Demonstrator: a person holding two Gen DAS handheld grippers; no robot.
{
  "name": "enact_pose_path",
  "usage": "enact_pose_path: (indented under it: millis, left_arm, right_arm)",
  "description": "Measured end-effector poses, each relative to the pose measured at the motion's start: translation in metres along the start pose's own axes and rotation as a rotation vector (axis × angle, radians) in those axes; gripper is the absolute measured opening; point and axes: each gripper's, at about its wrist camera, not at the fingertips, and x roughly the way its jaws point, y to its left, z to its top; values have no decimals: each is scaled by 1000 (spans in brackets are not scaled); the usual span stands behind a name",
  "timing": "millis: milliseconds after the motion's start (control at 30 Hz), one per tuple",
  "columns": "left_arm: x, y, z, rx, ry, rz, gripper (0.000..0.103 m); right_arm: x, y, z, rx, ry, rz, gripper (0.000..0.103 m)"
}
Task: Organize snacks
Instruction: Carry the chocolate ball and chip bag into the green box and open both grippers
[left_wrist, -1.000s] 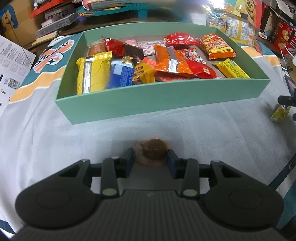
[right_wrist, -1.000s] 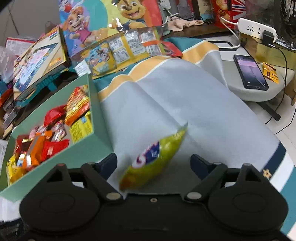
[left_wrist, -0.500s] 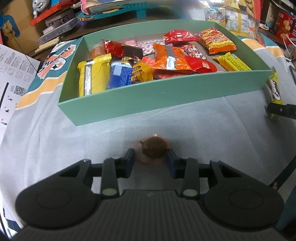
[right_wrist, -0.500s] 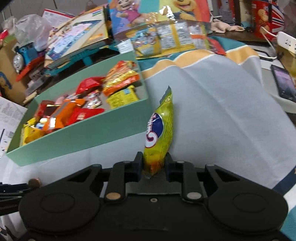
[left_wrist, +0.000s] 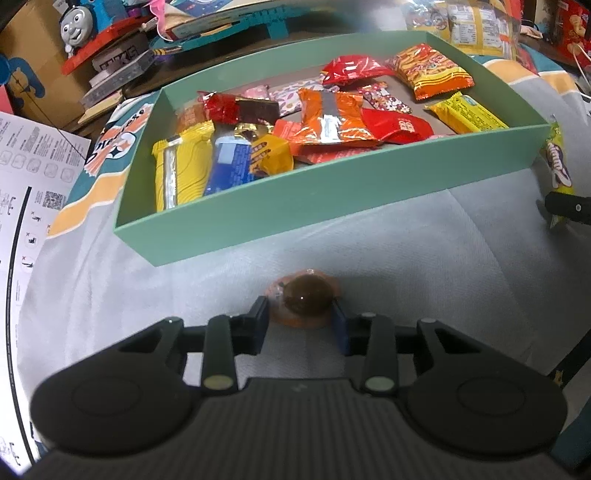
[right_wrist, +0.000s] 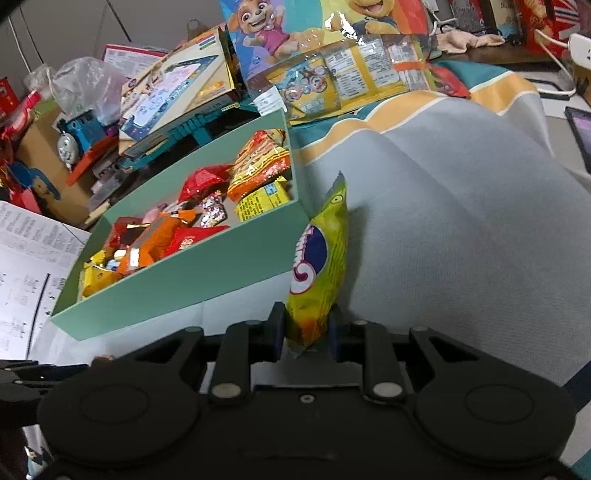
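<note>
Snacks: my left fingers pinch a round brown candy before the green box; my right fingers clamp an upright yellow-green packet just beside its corner.

Cloth: woven fabric, matt, fine ribbed texture, grey.
Box: mint-green card, matt, smooth walls.
Snack packets: foil and plastic film, glossy, crinkled.
Round candy: brown, shiny, in clear glossy wrap.
Green packet: glossy printed film, crimped end.
Left gripper: black plastic, matt.
Paper sheet: white, matt, printed.
</note>
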Motion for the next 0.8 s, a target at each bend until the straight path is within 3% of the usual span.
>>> enact_pose_path:
  millis: [400, 800]
  left_arm:
    - [-11, -14, 7, 13, -8, -43, 34]
    - [-32, 7, 11, -58, -82, -90, 35]
  right_arm:
    - [-15, -5, -12, 43, 7, 50, 23]
    - [-38, 20, -2, -20, -20, 35, 22]
